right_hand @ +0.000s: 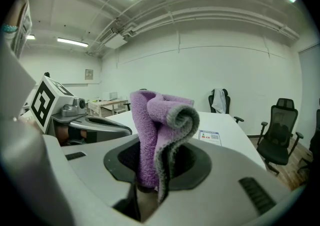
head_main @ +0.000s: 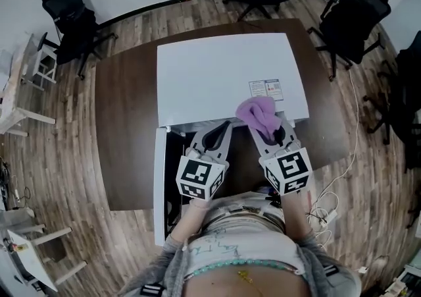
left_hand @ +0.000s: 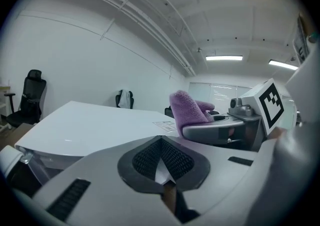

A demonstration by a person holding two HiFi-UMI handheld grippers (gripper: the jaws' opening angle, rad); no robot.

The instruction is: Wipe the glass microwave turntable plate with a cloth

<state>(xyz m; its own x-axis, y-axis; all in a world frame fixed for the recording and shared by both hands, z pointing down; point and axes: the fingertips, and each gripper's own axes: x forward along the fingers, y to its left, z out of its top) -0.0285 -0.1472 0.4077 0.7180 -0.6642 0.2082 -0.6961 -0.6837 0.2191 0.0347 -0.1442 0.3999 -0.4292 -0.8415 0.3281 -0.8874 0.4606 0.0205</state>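
Note:
My right gripper [head_main: 268, 130] is shut on a bunched purple cloth [head_main: 256, 112], which sticks up between its jaws [right_hand: 159, 125] over the front edge of a white microwave [head_main: 217, 75]. My left gripper [head_main: 223, 126] hovers beside it on the left, shut with nothing between its jaws [left_hand: 161, 144]. The left gripper view shows the cloth [left_hand: 187, 112] and the right gripper [left_hand: 220, 130] just to its right. No glass turntable plate shows in any view; the microwave's inside is hidden below the grippers.
The microwave stands on a dark brown table [head_main: 125, 124], its white door [head_main: 158, 184] swung open toward me at the left. A label [head_main: 266, 89] lies on the microwave's top. Black office chairs [head_main: 66, 12] [head_main: 352, 19] ring the table; a cable [head_main: 342, 177] trails on the floor at right.

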